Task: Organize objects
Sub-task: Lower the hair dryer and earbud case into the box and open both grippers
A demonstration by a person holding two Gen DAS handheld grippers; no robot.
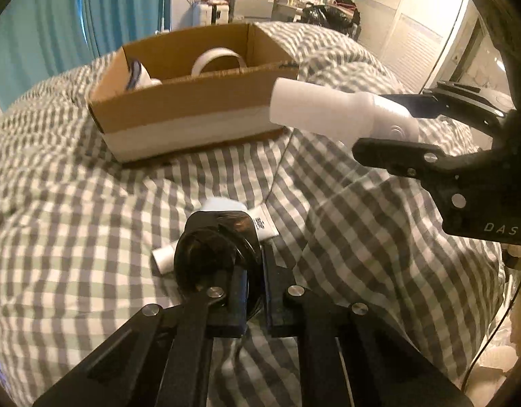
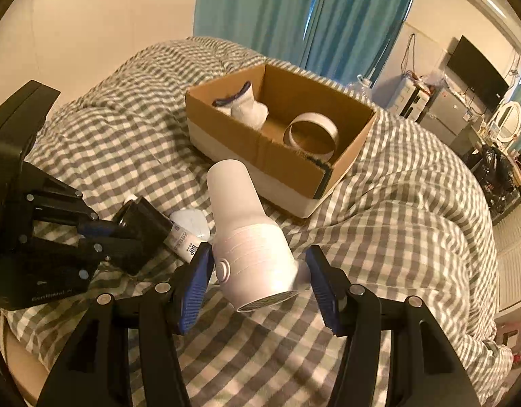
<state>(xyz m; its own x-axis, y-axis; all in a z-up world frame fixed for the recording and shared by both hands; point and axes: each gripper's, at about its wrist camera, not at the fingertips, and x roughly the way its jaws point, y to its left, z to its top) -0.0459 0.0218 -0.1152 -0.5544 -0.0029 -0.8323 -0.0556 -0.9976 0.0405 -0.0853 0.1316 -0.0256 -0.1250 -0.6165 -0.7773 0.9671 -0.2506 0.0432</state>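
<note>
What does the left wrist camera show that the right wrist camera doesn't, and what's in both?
Only the left wrist view shows the left tongs head-on, shut on the black object. Only the right wrist view shows the right tongs head-on, the hair dryer's rear grille between their blue pads, and the round white case. Both show the hair dryer, cardboard box, white ring and checked bedding.
</note>
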